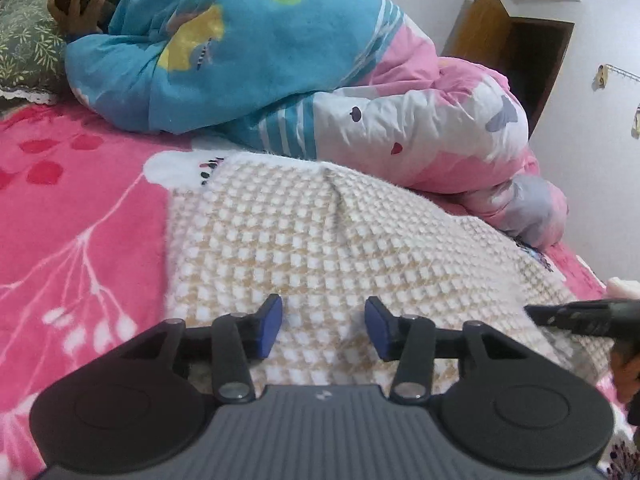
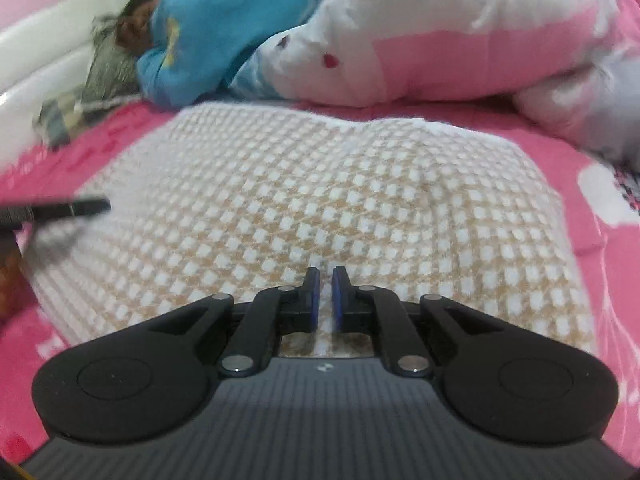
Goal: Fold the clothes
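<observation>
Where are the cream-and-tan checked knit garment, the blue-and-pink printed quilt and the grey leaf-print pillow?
cream-and-tan checked knit garment [image 1: 320, 240]: left wrist view, middle of its flat spread.
blue-and-pink printed quilt [image 1: 248, 56]: left wrist view, blue upper part.
grey leaf-print pillow [image 1: 24, 44]: left wrist view, its front face.

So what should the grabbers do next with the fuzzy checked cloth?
Probably lower the left gripper onto the near edge of the checked cloth and pinch it: its jaws stand open and empty above the cloth, which lies flat on the pink bed.
</observation>
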{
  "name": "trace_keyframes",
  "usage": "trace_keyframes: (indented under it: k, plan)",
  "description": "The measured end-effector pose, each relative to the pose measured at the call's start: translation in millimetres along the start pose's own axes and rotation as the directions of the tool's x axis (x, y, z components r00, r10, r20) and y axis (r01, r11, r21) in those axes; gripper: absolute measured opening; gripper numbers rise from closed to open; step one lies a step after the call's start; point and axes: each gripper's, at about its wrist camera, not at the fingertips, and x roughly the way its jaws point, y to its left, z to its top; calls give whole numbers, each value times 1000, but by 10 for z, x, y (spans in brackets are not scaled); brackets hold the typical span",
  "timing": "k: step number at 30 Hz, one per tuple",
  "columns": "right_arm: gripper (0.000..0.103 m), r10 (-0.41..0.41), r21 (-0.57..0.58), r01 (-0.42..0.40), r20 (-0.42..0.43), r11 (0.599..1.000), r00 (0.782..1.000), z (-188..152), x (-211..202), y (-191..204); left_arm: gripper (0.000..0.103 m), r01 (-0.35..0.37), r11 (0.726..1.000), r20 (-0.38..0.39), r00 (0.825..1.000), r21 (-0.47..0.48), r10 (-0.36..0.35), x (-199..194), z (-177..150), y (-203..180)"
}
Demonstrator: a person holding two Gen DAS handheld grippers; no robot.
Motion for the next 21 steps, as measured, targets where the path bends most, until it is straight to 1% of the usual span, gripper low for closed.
trace_keyframes:
  k: [1, 2, 4, 5, 6, 7, 8, 9, 10, 11, 12, 14, 16, 17, 18, 19, 20, 21]
  plan:
    - [5, -20, 23, 19, 17, 1000, 1000, 43, -123, -6, 47, 6, 1000, 0, 1000, -15, -6, -21, 0, 29]
    - [6, -42, 17, 41, 60, 999, 997, 58, -316, -4, 46, 15, 999, -1, 1000, -29, -15, -28, 2, 72]
    - [6, -77, 7, 76, 119, 997, 990, -8, -632, -55, 45, 30, 998, -4, 1000, -59, -31, -23, 21, 138]
    - [7, -103, 22, 101, 125, 995, 987, -77, -744, -114, 45, 33, 997, -5, 999, -67, -34, -15, 40, 161]
    - [7, -133, 48, 129, 106, 991, 985, -193, -799, -213, 45, 35, 997, -7, 999, -72, -35, -9, 54, 177]
    - [7, -131, 113, 120, 95, 986, 987, -310, -799, -353, 45, 33, 997, -7, 999, -71, -33, -7, 52, 173]
    - [5, -125, 180, 108, 86, 978, 988, -427, -795, -496, 45, 31, 997, -7, 999, -70, -31, -7, 49, 169]
    - [2, -118, 247, 96, 78, 964, 990, -544, -790, -639, 45, 30, 997, -4, 1000, -69, -30, -13, 45, 168]
    - [2, -111, 312, 84, 70, 946, 991, -661, -785, -782, 45, 30, 997, -1, 1000, -70, -30, -23, 40, 168]
    - [2, -104, 377, 73, 62, 924, 993, -777, -780, -925, 45, 29, 996, 8, 1000, -81, -29, -54, 34, 172]
    - [5, -105, 443, 53, 94, 895, 990, -803, -890, -986, 46, 26, 994, 21, 999, -102, -24, -118, 23, 178]
    - [9, -117, 566, 5, 162, 824, 980, -837, -1133, -1092, 48, 11, 990, 54, 999, -143, -3, -327, -15, 174]
    - [20, -112, 634, -31, 184, 772, 976, -914, -1347, -1179, 52, -3, 985, 97, 995, -171, 20, -635, -85, 130]
    - [29, -110, 666, -49, 195, 745, 975, -953, -1454, -1222, 56, -2, 983, 116, 993, -185, 24, -791, -129, 104]
    - [33, -81, 696, -90, 209, 712, 975, -1038, -1531, -1267, 59, 7, 979, 129, 991, -206, 20, -945, -180, 80]
    - [35, -57, 721, -124, 222, 682, 973, -1106, -1575, -1291, 61, 18, 973, 137, 990, -231, 14, -1083, -239, 61]
    - [42, -24, 749, -164, 233, 643, 972, -1184, -1589, -1298, 65, 32, 962, 132, 991, -270, 4, -1172, -319, 55]
    - [46, 9, 774, -202, 246, 600, 969, -1264, -1600, -1304, 67, 43, 949, 125, 992, -311, -4, -1244, -400, 53]
